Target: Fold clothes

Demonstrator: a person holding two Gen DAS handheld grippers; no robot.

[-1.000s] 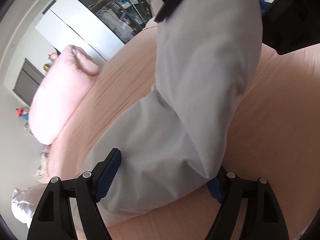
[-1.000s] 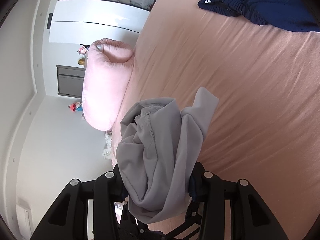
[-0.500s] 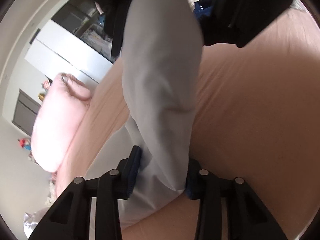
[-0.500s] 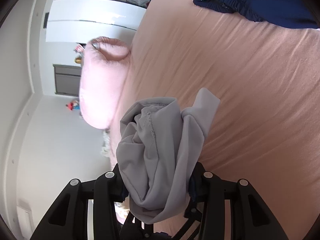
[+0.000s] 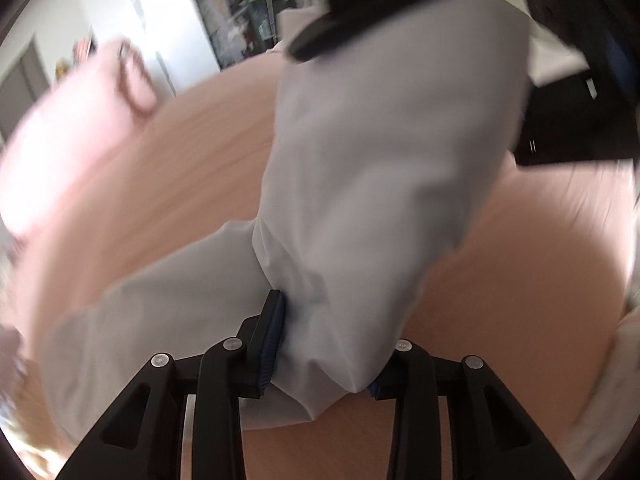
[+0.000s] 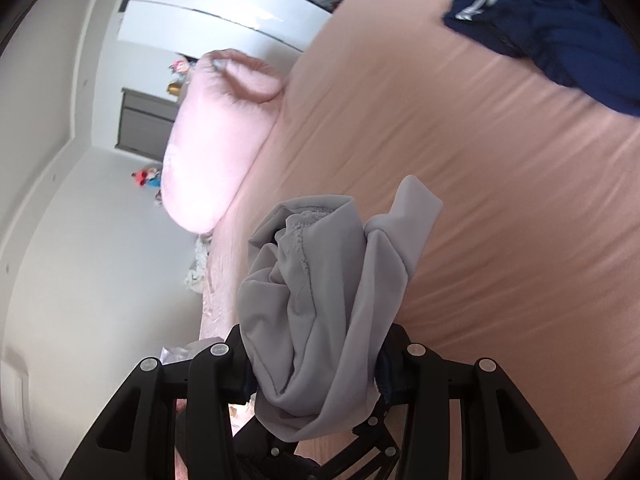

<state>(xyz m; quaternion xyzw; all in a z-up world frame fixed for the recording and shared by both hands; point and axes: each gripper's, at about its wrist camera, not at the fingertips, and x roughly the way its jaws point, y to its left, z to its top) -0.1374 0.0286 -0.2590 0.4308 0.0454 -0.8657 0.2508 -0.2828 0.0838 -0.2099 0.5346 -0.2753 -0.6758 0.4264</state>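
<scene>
Both the left hand-held gripper (image 5: 324,344) and right hand-held gripper (image 6: 316,364) were clamped on the grey garment (image 5: 360,184), held above the pink bed (image 6: 500,184).

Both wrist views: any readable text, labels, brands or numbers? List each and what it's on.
No readable text in either view.
Navy garment: white marking near its edge, too blurred to tell if it is lettering.
Wardrobe shelves: coloured items, motion-blurred, nothing legible.
Grey garment: no print or tag showing.
Pink pillow and pink bedsheet: plain.
</scene>
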